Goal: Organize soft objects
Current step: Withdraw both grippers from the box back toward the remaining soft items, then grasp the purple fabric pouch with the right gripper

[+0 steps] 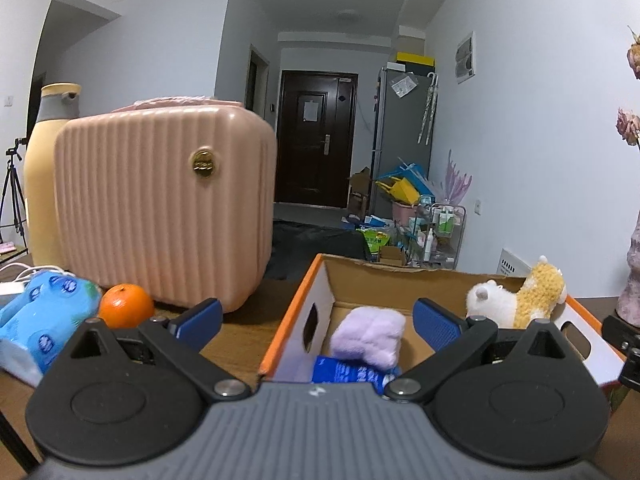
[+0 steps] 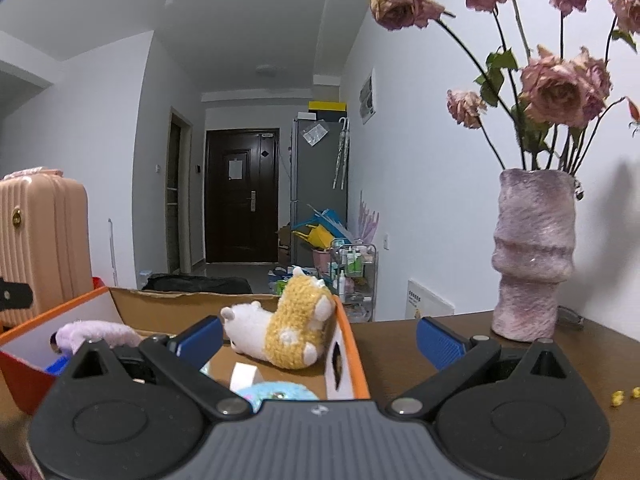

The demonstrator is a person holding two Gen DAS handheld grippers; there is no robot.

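Note:
An open cardboard box (image 1: 304,300) with orange edges stands on the wooden table. Inside lie a lilac soft cloth (image 1: 368,336), a blue packet (image 1: 348,372) and a white-and-yellow plush toy (image 1: 520,296). My left gripper (image 1: 318,320) is open and empty above the box's left side. A blue tissue pack (image 1: 44,316) lies on the table to the left. In the right wrist view the box (image 2: 348,344), plush (image 2: 280,332), lilac cloth (image 2: 96,332) and a light blue fuzzy item (image 2: 276,394) show. My right gripper (image 2: 320,336) is open and empty over the box's right wall.
A pink ribbed case (image 1: 160,208) and a yellow bottle (image 1: 44,176) stand at the back left, with an orange (image 1: 126,310) in front. A purple vase of dried roses (image 2: 532,256) stands at the right on the table (image 2: 460,360). Small yellow bits (image 2: 624,396) lie near it.

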